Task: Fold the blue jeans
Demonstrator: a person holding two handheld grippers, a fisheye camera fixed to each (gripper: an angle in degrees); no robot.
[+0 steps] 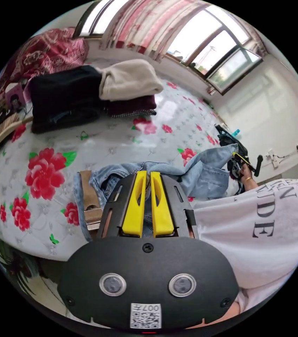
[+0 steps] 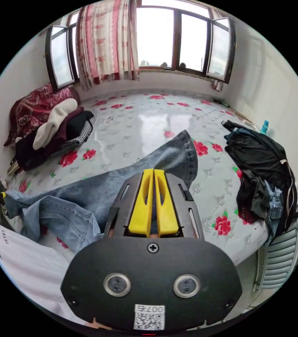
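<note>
Faded light-blue denim jeans, soft and matt; glossy quilted floral bed cover; smooth yellow plastic fingers on matt black housing.

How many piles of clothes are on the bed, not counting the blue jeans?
2. One folded pile sits by the red patterned bedding near the window wall. A dark heap hangs at the bed's opposite edge. More could be hidden behind the grippers.
</note>
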